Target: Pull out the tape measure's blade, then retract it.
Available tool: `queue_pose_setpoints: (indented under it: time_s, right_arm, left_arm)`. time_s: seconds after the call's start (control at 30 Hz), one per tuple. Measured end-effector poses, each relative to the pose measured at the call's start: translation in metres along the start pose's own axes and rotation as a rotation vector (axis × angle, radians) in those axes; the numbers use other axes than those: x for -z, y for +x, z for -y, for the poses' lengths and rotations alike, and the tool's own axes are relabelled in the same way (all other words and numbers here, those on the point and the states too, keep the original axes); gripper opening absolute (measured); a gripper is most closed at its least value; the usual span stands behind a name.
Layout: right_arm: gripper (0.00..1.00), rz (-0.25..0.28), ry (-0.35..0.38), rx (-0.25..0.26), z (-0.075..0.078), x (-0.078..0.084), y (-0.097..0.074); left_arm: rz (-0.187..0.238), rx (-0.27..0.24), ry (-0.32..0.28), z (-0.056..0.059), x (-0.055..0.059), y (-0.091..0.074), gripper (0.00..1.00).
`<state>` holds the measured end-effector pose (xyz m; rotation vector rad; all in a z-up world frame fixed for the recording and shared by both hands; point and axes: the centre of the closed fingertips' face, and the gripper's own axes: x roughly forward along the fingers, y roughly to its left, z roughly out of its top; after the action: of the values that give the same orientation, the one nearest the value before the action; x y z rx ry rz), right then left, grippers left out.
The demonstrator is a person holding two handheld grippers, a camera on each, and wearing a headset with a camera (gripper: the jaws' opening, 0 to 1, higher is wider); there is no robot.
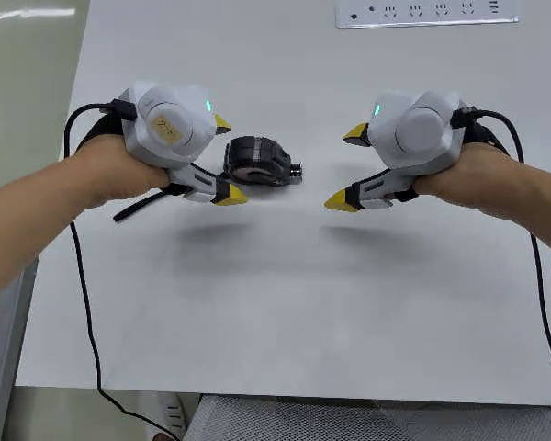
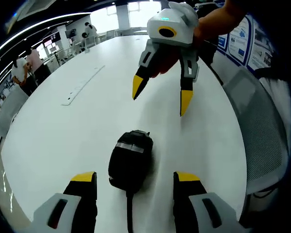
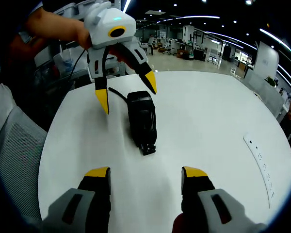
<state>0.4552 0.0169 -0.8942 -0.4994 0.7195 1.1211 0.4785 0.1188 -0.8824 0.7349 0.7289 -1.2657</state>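
A black tape measure lies on the white table, its blade tab pointing right. My left gripper is open, its yellow-tipped jaws on either side of the case's left end without touching it. In the left gripper view the tape measure sits just ahead of the wide gap of that gripper. My right gripper is open too, a short way right of the blade tab, nothing between its jaws. The right gripper view has the tape measure ahead of that gripper, blade tab nearest.
A white power strip lies at the table's far edge. Black cables trail from both grippers off the table's sides. A mesh chair back stands at the near edge. Bare tabletop spreads in front of the grippers.
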Motion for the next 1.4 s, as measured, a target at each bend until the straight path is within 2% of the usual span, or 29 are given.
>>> queue_pose_setpoints:
  time_s: [1.03, 1.4]
  right_arm:
    - [0.46, 0.007, -0.076, -0.064, 0.004, -0.014, 0.033]
    - [0.4, 0.002, -0.1, -0.091, 0.002, -0.014, 0.046]
  left_arm:
    - [0.002, 0.052, 0.079, -0.001, -0.016, 0.026, 0.51]
    - [-0.016, 0.071, 0.11, -0.001, -0.015, 0.034, 0.49]
